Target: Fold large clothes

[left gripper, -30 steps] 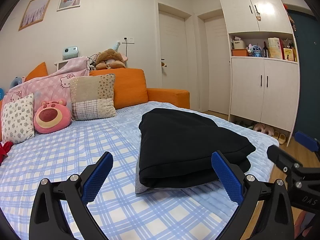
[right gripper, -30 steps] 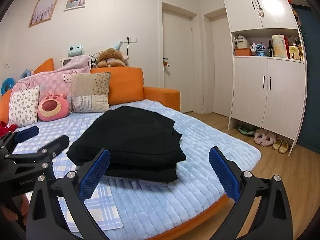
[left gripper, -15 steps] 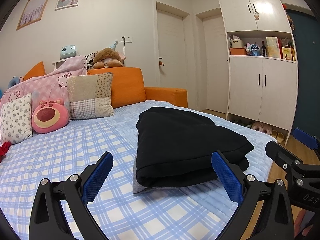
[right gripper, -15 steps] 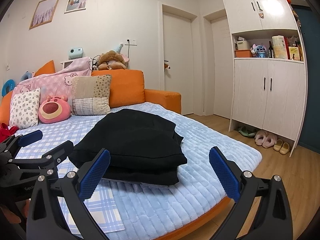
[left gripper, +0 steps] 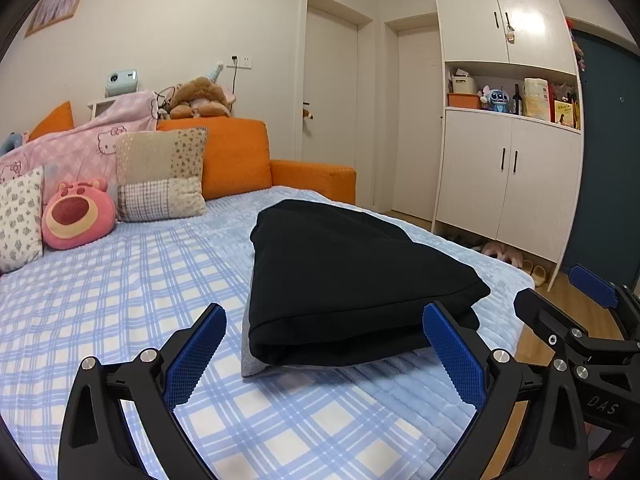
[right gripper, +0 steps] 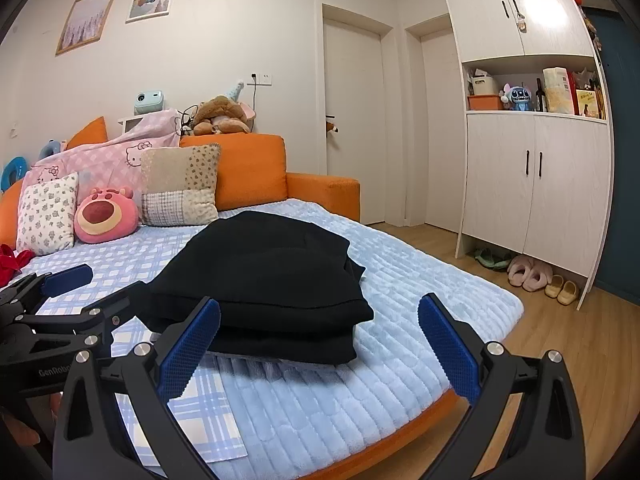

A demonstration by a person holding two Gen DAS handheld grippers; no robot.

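Both claws have backed off a bit & tipped up vs a sec ago; garment hasn't shifted. Left claw [left gripper: 324,356] is spread wide, nothing in it; right claw [right gripper: 318,346] same, wide & empty. Black folded garment [left gripper: 344,268] sits as a compact stack on the bed [left gripper: 120,300], near its foot-side edge, a grey bit poking out underneath. Prob left there since folding looks done, claws held clear so they don't rumple it. Writing: "DAS" on right claw body, "GenRobo…" partly legible on left; Hello Kitty blanket [right gripper: 112,156].
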